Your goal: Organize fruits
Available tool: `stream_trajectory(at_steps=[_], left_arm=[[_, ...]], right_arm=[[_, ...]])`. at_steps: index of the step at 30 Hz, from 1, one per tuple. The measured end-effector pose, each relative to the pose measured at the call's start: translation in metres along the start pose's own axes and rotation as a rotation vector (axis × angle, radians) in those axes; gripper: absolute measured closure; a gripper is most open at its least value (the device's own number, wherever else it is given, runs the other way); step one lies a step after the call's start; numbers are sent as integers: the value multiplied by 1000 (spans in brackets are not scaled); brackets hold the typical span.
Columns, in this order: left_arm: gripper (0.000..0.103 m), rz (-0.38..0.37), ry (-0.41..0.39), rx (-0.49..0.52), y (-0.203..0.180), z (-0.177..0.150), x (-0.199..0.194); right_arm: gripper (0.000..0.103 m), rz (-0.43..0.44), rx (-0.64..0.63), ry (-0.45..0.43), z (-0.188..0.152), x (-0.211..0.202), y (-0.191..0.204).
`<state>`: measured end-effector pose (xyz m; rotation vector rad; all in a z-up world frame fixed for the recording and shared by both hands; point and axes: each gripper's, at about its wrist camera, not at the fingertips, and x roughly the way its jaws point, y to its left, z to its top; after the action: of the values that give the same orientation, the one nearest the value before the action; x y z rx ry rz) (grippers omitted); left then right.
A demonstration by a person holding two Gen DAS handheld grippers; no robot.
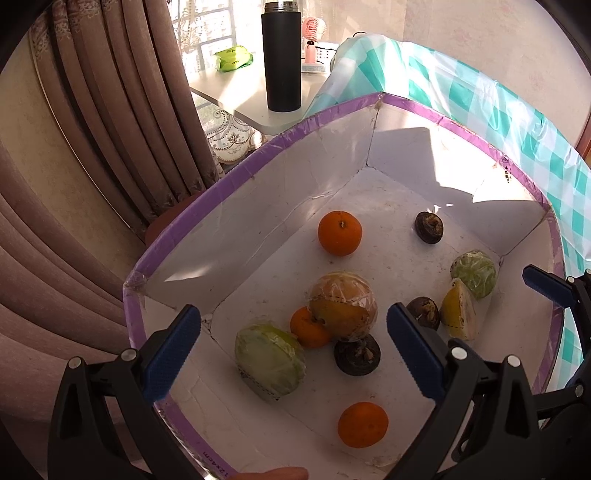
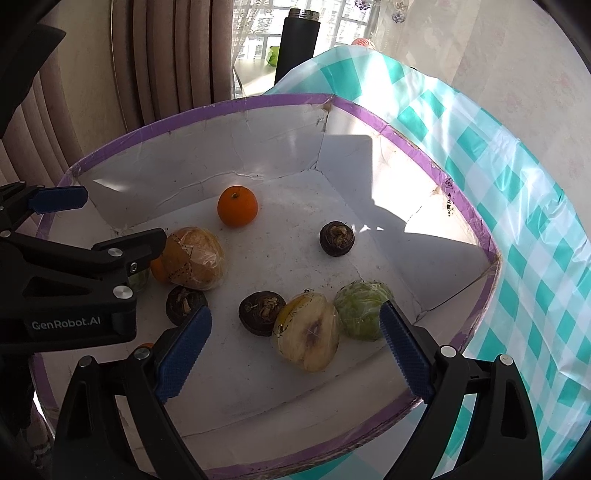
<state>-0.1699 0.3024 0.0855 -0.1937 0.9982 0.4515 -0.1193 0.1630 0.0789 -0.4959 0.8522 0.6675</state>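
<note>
A white box with a purple rim [image 1: 258, 158] holds loose fruit. In the left wrist view I see three oranges [image 1: 340, 232], three dark brown round fruits [image 1: 356, 352], a big film-wrapped orange-brown fruit [image 1: 343, 310], two wrapped green pieces [image 1: 269, 360] and a wrapped yellow half [image 1: 458, 315]. My left gripper [image 1: 293, 310] hovers open over the box's near left part, holding nothing. My right gripper [image 2: 295, 312] stands open above the wrapped pale cut half [image 2: 308, 332] and a green piece [image 2: 362, 314], without pressing on either.
A teal-and-white checked cloth [image 1: 480, 99] covers the surface to the right of the box. Behind stand a black flask [image 1: 281, 55], a green packet [image 1: 232, 59] and a small pink fan [image 1: 314, 33] on a light table. Brown curtains [image 1: 92, 129] hang on the left.
</note>
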Motion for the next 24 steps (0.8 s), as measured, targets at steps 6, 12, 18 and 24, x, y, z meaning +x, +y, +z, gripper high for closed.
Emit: stream_trajectory(at_steps=[6,12,18,24], left_arm=[[2,0,-1,2,1,0,1],[2,0,-1,3,1,0,1],[2,2,-2,2,0,-1,0],[2,2,-1,3,-1,-1,0]], right_arm=[[14,-2,0,0,0,0,0],[14,-1,0,0,0,0,0],[14,-1,1,0,0,0,1],[14,-2,1,0,0,-1,1]])
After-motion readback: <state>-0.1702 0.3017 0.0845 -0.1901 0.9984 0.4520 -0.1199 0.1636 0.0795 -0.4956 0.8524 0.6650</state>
